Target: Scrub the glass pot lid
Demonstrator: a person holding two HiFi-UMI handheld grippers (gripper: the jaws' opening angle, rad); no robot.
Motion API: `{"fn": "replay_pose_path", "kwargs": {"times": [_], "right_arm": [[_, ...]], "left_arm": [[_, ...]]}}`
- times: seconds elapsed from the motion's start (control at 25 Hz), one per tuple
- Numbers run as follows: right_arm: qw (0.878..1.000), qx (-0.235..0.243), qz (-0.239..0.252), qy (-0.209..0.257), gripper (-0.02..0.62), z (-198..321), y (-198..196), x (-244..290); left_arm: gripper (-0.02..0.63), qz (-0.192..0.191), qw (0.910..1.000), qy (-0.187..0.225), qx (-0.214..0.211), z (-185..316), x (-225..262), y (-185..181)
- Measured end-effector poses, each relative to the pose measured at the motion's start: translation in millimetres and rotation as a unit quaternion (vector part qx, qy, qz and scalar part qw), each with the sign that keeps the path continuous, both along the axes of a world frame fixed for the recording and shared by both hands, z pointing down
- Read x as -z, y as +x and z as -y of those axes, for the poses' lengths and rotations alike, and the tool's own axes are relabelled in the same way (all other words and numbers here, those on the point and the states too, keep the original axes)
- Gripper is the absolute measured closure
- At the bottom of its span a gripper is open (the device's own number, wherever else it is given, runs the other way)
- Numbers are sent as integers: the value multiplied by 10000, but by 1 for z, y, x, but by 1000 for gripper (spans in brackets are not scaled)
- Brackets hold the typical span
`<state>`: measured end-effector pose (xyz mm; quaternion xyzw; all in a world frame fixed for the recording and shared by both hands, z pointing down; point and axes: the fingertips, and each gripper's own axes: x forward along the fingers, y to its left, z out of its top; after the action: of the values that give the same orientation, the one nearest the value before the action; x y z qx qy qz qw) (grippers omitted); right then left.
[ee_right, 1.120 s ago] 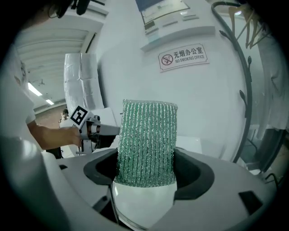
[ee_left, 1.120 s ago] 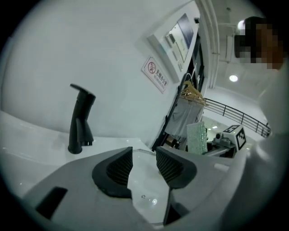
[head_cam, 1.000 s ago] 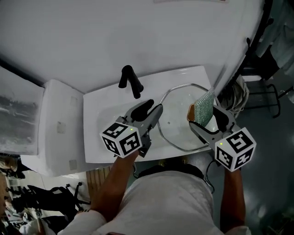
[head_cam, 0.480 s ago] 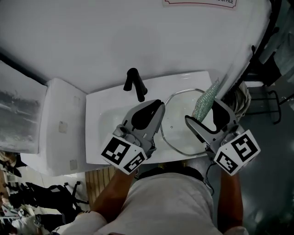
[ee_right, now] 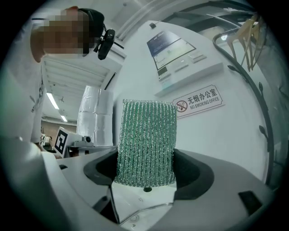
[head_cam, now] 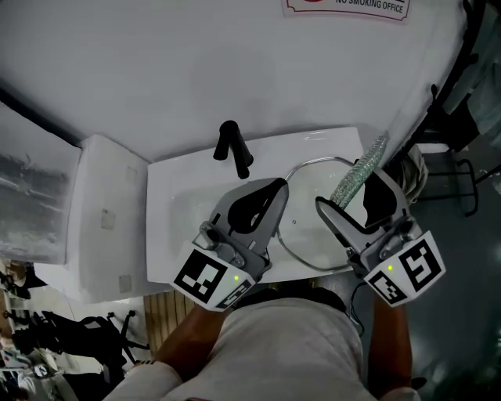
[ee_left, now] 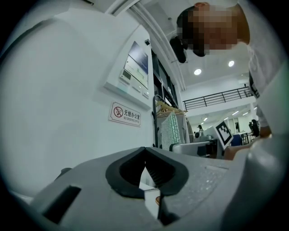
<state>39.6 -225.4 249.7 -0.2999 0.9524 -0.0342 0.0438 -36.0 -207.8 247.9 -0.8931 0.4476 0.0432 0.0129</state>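
A round glass pot lid (head_cam: pixel 301 231) lies in the white sink (head_cam: pixel 176 207); in the right gripper view its rim (ee_right: pixel 140 211) shows below the jaws. My right gripper (head_cam: pixel 350 190) hangs above the lid's right side, shut on a green mesh scrubber (head_cam: pixel 356 176) that stands up between the pads (ee_right: pixel 146 142). My left gripper (head_cam: pixel 279 186) hovers over the lid's left edge. Its jaws have just been closing and now meet at the tips (ee_left: pixel 144 151) with nothing between them. Both grippers point level toward the wall.
A black faucet (head_cam: pixel 232 149) stands at the sink's back edge, just beyond the left gripper. A white cabinet (head_cam: pixel 102 223) adjoins the sink on the left. A no-smoking sign (head_cam: pixel 348 6) hangs on the wall. Dark furniture and cables (head_cam: pixel 458 149) crowd the right.
Both grippers have risen away from the lid toward the camera. The left gripper's jaws have closed and it has rolled, so its marker cube has turned. The scrubber came up with the right gripper.
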Motion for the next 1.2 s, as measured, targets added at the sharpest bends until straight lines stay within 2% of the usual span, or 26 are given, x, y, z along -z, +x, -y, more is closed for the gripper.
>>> {"fn": "replay_pose_path", "kwargs": {"times": [0.36,1.2], "right_arm": [[9996,-34,-95,246,247,-3,-6,4],[9990,-182,-335,229,247,-4,-6,-5]], "left_arm": [[591,-6,9999,99,-113,-4,5,3],[591,-68,9998,38,-179,-6,2,2]]}}
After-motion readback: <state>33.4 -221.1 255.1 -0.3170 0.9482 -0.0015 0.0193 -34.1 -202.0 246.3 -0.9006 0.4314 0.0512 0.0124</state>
